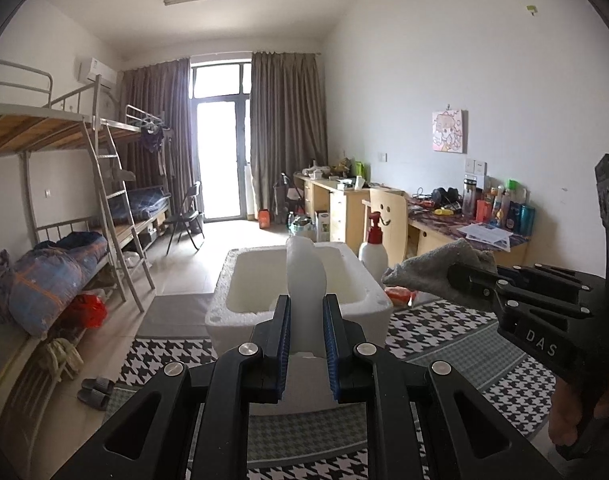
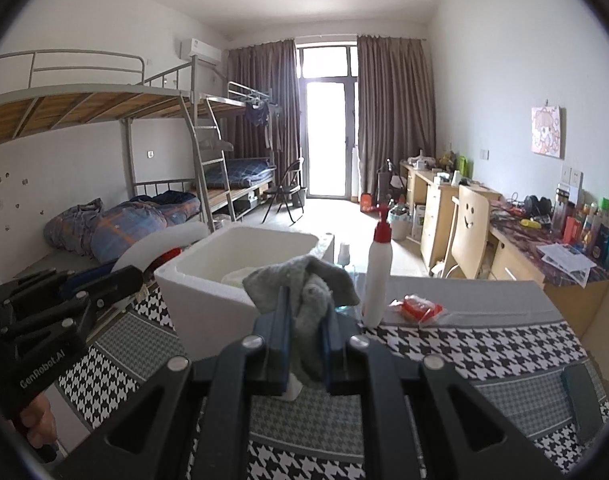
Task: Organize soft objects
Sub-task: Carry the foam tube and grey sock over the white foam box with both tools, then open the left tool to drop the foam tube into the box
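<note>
My left gripper [image 1: 306,308] is shut on a flat, rounded white soft piece [image 1: 306,272], which it holds upright in front of the white foam box [image 1: 224,304]. The right gripper [image 1: 458,278] comes in from the right, shut on a crumpled grey cloth [image 1: 428,268] held just above the box's right rim. In the right wrist view the grey cloth [image 2: 310,292] bunches between the fingers of the right gripper [image 2: 306,308], in front of the foam box [image 2: 200,296]. There the left gripper [image 2: 128,278] holds the white piece [image 2: 160,244] at the box's left. Something pale lies inside the box.
The box stands on a table with a houndstooth cloth [image 2: 484,344]. A white bottle with a red pump [image 2: 378,272] and a red packet [image 2: 418,306] sit right of the box. Bunk beds [image 2: 144,216] line the left wall, and desks [image 2: 516,256] with a chair the right.
</note>
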Demonstrator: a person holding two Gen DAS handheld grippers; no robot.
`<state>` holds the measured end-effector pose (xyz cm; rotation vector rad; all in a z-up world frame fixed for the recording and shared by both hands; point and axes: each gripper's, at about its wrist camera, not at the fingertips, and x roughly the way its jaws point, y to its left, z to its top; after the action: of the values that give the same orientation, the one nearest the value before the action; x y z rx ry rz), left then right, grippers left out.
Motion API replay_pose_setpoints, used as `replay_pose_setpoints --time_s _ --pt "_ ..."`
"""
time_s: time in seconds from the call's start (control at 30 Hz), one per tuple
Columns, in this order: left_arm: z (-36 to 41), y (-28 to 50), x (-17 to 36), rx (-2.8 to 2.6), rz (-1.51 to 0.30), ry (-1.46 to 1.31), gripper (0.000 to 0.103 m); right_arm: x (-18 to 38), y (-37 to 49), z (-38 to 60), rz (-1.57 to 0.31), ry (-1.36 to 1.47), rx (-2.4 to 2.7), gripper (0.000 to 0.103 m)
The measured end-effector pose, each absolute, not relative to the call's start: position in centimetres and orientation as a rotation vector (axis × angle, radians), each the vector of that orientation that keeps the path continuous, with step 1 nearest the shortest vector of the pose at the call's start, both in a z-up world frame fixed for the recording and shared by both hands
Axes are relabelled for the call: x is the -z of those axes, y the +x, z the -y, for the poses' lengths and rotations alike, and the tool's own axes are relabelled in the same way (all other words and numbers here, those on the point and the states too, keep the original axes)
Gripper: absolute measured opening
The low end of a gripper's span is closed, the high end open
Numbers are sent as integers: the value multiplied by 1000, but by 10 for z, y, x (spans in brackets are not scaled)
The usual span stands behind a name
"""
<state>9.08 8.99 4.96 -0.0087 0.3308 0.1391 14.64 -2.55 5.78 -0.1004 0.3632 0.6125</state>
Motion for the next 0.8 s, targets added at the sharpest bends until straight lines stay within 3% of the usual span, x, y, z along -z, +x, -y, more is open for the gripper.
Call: replay_pose_setpoints --time_s 0.8 --pt "-108 143 -61 -175 -364 -28 17 -76 184 -4 -359 -107 -636 15"
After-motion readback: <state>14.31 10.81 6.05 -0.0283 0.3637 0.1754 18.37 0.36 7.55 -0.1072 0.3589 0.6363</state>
